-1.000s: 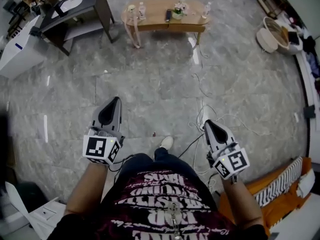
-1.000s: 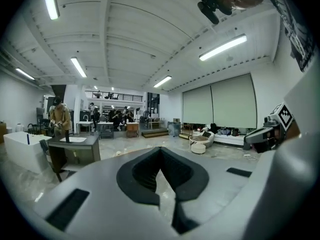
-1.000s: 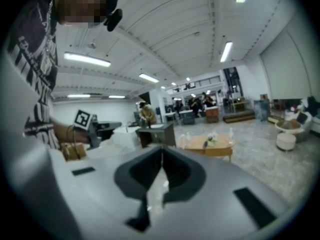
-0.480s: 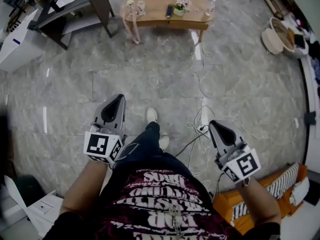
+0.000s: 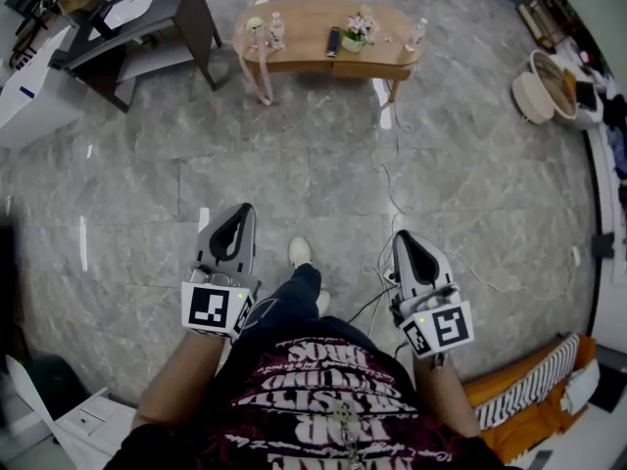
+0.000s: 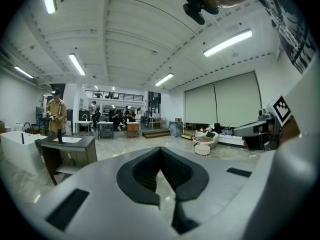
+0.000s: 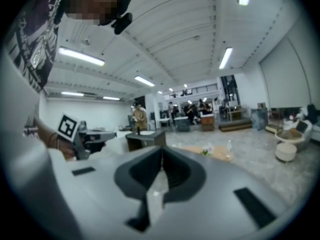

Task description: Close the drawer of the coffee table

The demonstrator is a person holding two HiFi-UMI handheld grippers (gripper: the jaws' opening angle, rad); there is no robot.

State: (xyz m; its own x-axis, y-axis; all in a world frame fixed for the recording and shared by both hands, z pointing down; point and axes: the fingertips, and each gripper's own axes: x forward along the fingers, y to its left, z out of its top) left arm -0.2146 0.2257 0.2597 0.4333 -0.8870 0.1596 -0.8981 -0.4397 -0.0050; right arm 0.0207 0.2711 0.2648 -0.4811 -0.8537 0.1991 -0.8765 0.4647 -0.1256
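Note:
The wooden coffee table (image 5: 304, 23) stands far ahead on the marble floor, with bottles, a remote and a small flower pot on top. A darker band (image 5: 343, 69) runs along its near side; I cannot tell how far the drawer stands out. My left gripper (image 5: 240, 213) and right gripper (image 5: 400, 237) are held low in front of my body, both pointing toward the table and well short of it. Both are shut with nothing between the jaws. The right gripper view catches the table (image 7: 212, 154) past its closed tips (image 7: 161, 153); the left gripper's tips (image 6: 160, 153) also meet.
A dark desk (image 5: 147, 18) and a white cabinet (image 5: 34, 91) stand at the left. Loose cables (image 5: 392, 204) trail across the floor between me and the table. Round baskets (image 5: 544, 81) sit at the right, an orange sofa (image 5: 534, 399) at the lower right. My shoe (image 5: 301, 253) is forward.
I have walked toward the coffee table; it sits slightly nearer in the head view. The right gripper has drawn in closer to my body. Both stay shut.

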